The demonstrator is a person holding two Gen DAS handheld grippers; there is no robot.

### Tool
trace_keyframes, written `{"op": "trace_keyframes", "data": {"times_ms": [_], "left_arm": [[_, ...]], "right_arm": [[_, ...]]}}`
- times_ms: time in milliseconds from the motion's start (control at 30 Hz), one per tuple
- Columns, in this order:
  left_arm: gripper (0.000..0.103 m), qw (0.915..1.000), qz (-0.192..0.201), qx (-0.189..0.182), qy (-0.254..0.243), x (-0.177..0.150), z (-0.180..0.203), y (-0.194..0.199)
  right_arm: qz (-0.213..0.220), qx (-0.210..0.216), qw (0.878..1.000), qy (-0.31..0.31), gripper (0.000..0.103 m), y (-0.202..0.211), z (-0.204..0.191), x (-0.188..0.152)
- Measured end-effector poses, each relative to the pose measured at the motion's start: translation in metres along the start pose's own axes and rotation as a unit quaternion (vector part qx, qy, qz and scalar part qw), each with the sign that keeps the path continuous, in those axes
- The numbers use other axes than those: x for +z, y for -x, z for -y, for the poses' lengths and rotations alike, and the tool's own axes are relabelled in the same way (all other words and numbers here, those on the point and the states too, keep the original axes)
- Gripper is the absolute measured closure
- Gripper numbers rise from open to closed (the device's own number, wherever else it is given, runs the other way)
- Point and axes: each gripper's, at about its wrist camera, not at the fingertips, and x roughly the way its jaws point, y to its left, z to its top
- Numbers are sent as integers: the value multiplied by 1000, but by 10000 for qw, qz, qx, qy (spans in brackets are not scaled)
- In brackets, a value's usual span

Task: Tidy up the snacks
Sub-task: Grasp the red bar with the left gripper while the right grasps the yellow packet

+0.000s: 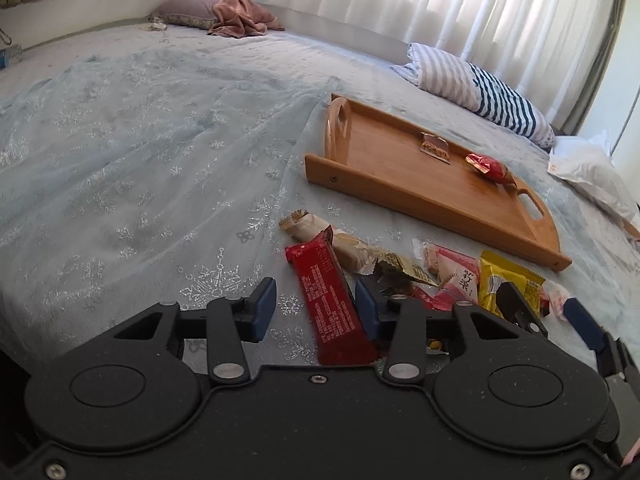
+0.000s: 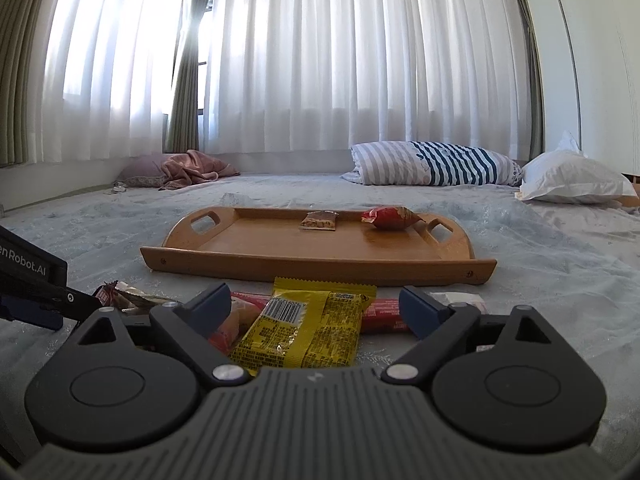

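Note:
A wooden tray (image 1: 400, 184) (image 2: 280, 248) lies on the bed and holds a small brown snack bar (image 1: 434, 147) (image 2: 319, 220) and a red wrapped snack (image 1: 490, 168) (image 2: 390, 217). A pile of snacks lies in front of it. My left gripper (image 1: 316, 308) is open, its jaws either side of a dark red bar (image 1: 332, 304). My right gripper (image 2: 316, 308) is open around a yellow packet (image 2: 304, 328) (image 1: 508, 284). A beige bar (image 1: 344, 246), a pink packet (image 1: 456, 272) and a red bar (image 2: 384, 312) lie in the pile.
A light blue bedspread (image 1: 140, 160) covers the bed. A striped pillow (image 1: 480, 88) (image 2: 436, 164) and a white pillow (image 2: 572, 178) lie behind the tray. A mauve pillow with pink cloth (image 1: 224, 16) sits far left. Curtains (image 2: 320, 60) hang at the back.

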Motion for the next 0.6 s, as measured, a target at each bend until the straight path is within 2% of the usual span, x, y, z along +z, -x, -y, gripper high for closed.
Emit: {"op": "trace_keyframes", "data": {"times_ms": [167, 467, 533, 567, 600], "left_arm": [[62, 9993, -153, -124, 309, 2, -5, -5], [62, 9960, -367, -252, 780, 10, -15, -13], [62, 9950, -404, -308, 861, 11, -15, -15], [66, 9942, -429, -375, 908, 12, -15, -16], [76, 9937, -449, -430, 933, 12, -14, -17]], "right_arm": [[-226, -13, 9993, -298, 16, -8, 2, 0], [-460, -30, 9981, -398, 26, -18, -5, -2], [-493, -54, 9981, -365, 31, -20, -7, -2], [-521, -58, 9980, -349, 33, -21, -8, -2], [-548, -57, 9979, -335, 35, -21, -9, -2]]}}
